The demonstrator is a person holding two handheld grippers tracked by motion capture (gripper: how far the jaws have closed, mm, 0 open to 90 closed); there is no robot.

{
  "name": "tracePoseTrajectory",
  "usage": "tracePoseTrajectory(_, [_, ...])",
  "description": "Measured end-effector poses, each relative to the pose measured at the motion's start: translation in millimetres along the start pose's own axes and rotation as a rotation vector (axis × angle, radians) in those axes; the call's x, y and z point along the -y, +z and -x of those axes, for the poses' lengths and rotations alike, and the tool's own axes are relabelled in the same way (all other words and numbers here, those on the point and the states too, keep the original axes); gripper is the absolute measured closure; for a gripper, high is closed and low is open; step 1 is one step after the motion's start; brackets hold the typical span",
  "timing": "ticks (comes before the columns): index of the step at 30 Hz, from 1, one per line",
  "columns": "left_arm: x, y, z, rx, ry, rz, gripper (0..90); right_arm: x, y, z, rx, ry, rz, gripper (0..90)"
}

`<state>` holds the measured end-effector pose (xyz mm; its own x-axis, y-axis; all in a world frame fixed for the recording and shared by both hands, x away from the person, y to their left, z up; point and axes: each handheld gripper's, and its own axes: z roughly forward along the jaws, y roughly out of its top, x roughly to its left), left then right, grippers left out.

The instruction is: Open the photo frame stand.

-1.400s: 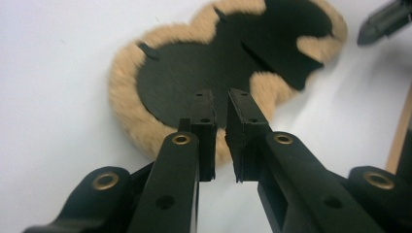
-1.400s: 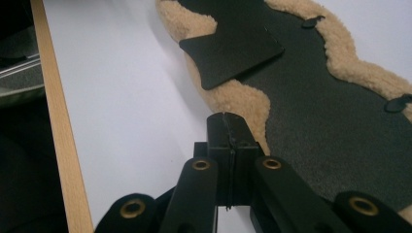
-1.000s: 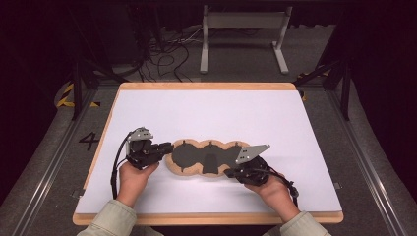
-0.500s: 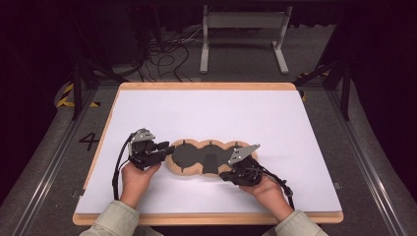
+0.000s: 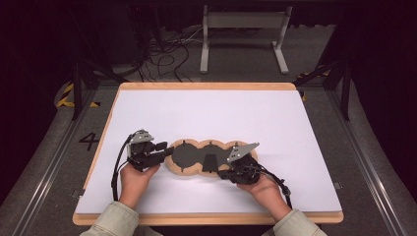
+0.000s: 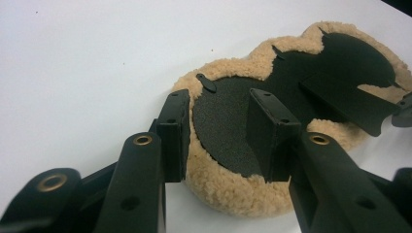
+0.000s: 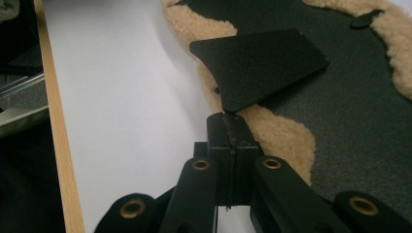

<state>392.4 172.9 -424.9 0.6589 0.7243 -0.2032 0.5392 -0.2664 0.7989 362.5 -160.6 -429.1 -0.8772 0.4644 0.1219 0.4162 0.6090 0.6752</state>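
Note:
A tan fleece pad (image 5: 183,171) with three round lobes and a black backing lies on the white table (image 5: 236,118). My left gripper (image 5: 167,150) is at its left end. Its jaws have just been opening and now straddle the left lobe's fleece rim (image 6: 228,189) without pressing on it; in the left gripper view my left gripper (image 6: 218,131) has one finger outside the rim and one over the black backing. My right gripper (image 5: 221,172) is at the pad's near right side. In the right gripper view my right gripper (image 7: 232,124) is shut on the corner of a black flap (image 7: 257,68) lifted off the pad (image 7: 277,136).
The table's wooden edge (image 7: 56,126) runs close beside the right gripper. Beyond the far edge stand a metal frame (image 5: 243,29) and loose cables (image 5: 167,54) on the dark floor. A floor mark "4" (image 5: 88,141) lies left of the table.
The left gripper's jaws have spread apart at the left lobe. The right hand has shifted a little leftward along the pad, still pinching the black flap.

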Motion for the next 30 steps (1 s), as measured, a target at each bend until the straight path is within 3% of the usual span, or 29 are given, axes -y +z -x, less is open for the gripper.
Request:
tracePoseTrajectory(9, [3.1,-3.2,1.6,0.009,-0.012,-0.019,59.7,-8.8,-9.1,3.7,0.021,0.006,0.071,90.0])
tracePoseTrajectory(12, [4.5,-3.5,2.4,0.007,0.002,-0.021,59.4,-12.1,-10.9,5.2,0.027,0.007,0.086,90.0])
tracePoseTrajectory(22, [6.9,-7.9,1.3,0.03,-0.011,-0.038,57.0,-12.0,-12.6,4.7,0.029,0.008,0.078,90.0])
tracePoseTrajectory(27, [7.1,-11.2,2.7,0.045,0.005,-0.065,52.2,-10.1,-25.8,2.0,0.073,-0.011,0.065,90.0])
tracePoseTrajectory(30, [6.7,-13.7,3.9,0.045,0.009,-0.08,49.5,-9.0,-35.9,3.5,0.103,-0.009,0.073,85.1])
